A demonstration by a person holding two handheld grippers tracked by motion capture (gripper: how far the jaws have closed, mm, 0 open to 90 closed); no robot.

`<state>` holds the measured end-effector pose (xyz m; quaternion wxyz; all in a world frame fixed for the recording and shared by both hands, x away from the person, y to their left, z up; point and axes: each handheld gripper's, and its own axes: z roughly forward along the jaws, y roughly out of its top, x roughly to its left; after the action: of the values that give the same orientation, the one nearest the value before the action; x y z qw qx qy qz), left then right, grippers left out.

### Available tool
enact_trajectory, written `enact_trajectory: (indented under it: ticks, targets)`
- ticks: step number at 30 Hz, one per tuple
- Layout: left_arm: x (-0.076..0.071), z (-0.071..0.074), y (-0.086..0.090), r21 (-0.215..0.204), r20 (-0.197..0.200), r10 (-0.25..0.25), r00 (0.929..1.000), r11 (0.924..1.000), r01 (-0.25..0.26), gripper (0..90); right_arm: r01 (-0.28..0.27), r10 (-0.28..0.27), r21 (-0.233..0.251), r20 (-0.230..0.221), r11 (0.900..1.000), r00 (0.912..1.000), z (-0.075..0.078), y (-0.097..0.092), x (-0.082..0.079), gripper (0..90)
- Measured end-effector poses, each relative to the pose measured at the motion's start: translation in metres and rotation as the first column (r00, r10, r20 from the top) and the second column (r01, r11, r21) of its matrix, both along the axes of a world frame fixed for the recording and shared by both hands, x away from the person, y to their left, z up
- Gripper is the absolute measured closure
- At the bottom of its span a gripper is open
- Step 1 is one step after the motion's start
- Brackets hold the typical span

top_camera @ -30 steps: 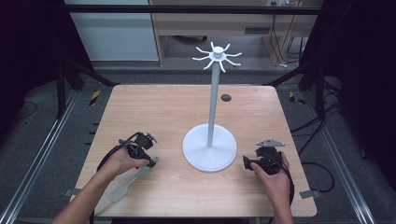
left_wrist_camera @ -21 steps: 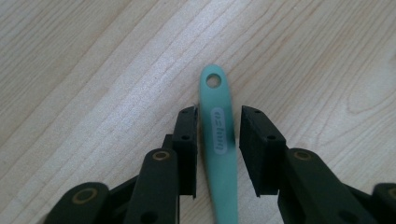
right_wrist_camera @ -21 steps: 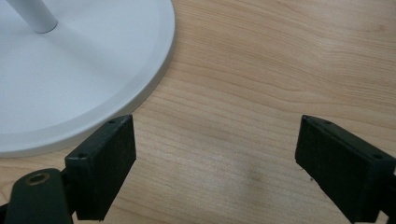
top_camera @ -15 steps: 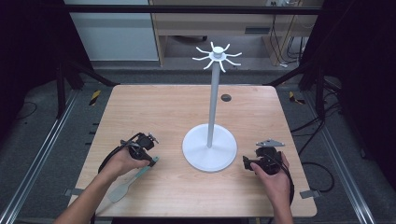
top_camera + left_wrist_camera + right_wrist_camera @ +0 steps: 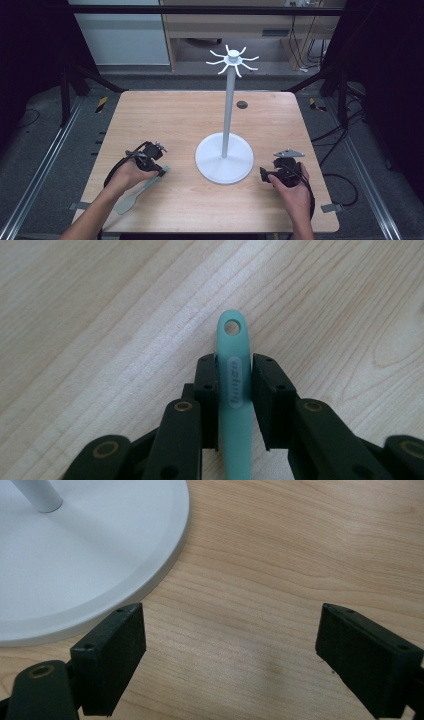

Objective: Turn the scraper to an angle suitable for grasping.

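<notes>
Little has shifted since the earlier frame, but the left gripper (image 5: 234,390) jaws have just been closing and now clamp the teal spatula (image 5: 233,405) handle, flat on the worktop (image 5: 200,115) near its front-left. Right gripper (image 5: 230,650) sits open, empty, by the white stand (image 5: 224,162) base. Grasp step's done imo; next: lift w/o twisting, aim handle hole at a top hook.

It looks like a lab: a wooden table (image 5: 190,115) framed by metal rails (image 5: 45,165), loose cables (image 5: 345,180) on grey floor.
</notes>
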<state>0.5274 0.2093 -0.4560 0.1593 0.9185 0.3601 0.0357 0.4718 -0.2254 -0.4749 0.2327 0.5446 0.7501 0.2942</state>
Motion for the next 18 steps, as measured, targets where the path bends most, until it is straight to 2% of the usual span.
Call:
enact_trajectory:
  ticks: [7, 9, 18]
  targets:
    - [-0.003, 0.019, 0.009, -0.046, 0.055, 0.011, 0.9984, 0.9989, -0.008, 73.8, -0.002, 0.002, -0.003, 0.0, 1.0, 1.0, 0.0, 0.0, 0.0, 12.9]
    - [-0.006, 0.027, 0.013, -0.059, 0.081, 0.009, 0.9967, 0.9983, -0.005, 73.8, -0.002, 0.002, -0.003, 0.0, 1.0, 1.0, 0.0, 0.0, 0.0, 12.9]
    - [-0.016, 0.052, 0.021, -0.097, 0.139, 0.007, 0.9903, 0.9953, 0.006, 73.9, -0.004, 0.004, -0.004, 0.0, 1.0, 1.0, 0.0, 0.0, 0.0, 13.0]
